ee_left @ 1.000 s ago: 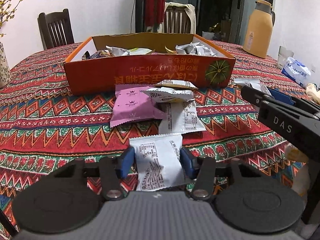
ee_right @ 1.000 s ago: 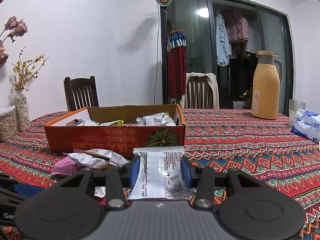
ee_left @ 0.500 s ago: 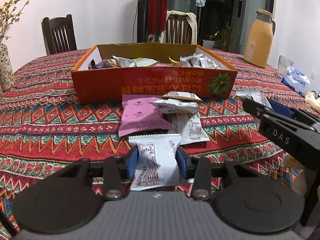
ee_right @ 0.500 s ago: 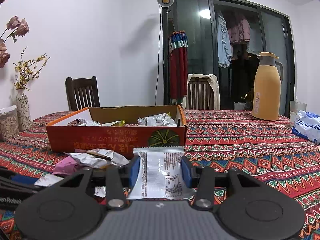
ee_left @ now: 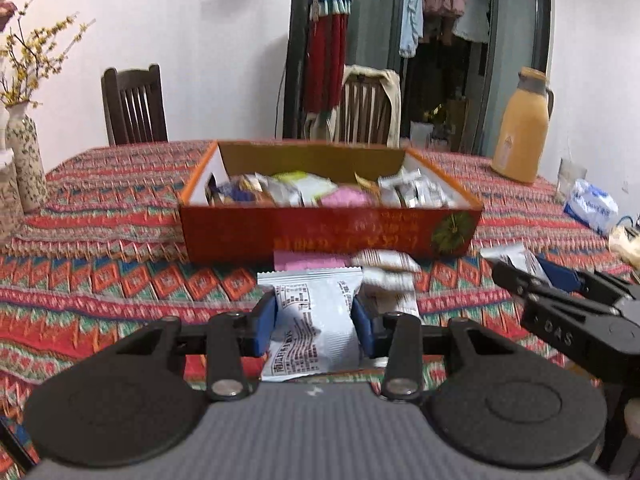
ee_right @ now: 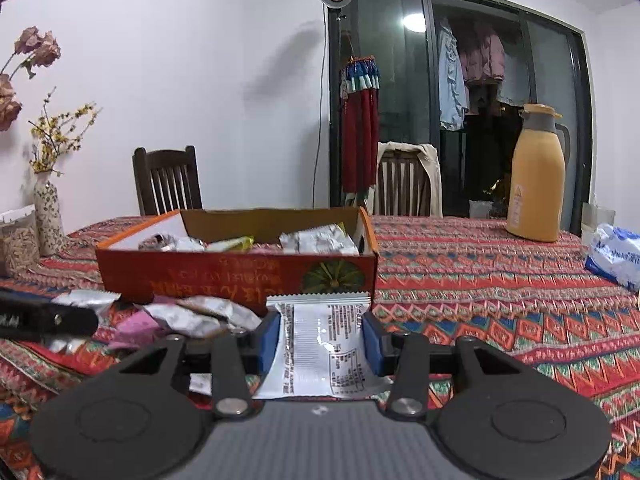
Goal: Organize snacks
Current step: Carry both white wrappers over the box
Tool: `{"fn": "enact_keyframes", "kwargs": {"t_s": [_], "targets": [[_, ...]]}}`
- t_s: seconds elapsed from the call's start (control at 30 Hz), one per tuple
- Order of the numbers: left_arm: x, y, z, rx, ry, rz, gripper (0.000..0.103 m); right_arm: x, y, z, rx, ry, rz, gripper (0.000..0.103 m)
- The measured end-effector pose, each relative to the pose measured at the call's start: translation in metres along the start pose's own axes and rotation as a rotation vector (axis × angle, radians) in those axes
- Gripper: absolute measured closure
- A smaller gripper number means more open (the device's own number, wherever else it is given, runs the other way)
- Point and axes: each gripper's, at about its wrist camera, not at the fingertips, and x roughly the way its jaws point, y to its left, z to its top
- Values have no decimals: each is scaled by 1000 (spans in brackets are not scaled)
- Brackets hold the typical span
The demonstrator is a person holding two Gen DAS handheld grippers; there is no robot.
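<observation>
1. Ahead of the left gripper (ee_left: 314,320), its fingers pinch a crinkled white snack packet (ee_left: 310,320) above the patterned worktop (ee_left: 100,264). Loose packets (ee_left: 384,264) lie between it and the open orange cardboard box (ee_left: 328,232), already part-filled. Right gripper (ee_left: 560,280) sits at the edge.
2. Right view: right gripper fingers (ee_right: 268,338) clamp a glossy white packet (ee_right: 324,348), box just beyond; smooth tan flask (ee_right: 536,176) stands well apart.
</observation>
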Motion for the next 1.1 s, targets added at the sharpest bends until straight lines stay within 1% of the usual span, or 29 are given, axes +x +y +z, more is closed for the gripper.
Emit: {"fn": "enact_keyframes", "kwargs": {"t_s": [0.17,0.37,0.43,0.53,0.7,0.83,0.93,1.0,1.1], "targets": [[-1,4,25,11,-69,18,61,2,10,24,-38,-44,13,60],[10,11,63,7,-138,36,61,23,21,59,-58,-83,10,60],[17,14,76,5,-154,48,61,32,25,72,-62,-96,8,60],[35,19,96,-3,-158,57,61,48,31,91,-64,-108,7,60],[68,30,126,-35,-173,94,61,88,40,115,-59,-93,2,60],[98,37,137,-70,-175,132,61,119,39,118,-21,-75,-19,60],[117,44,129,-88,-185,140,61,133,33,106,14,-67,-10,60],[128,45,124,-67,-160,139,61,142,31,99,6,-44,-13,60],[138,51,121,-75,-129,130,61,150,30,93,9,-13,-5,60]]}}
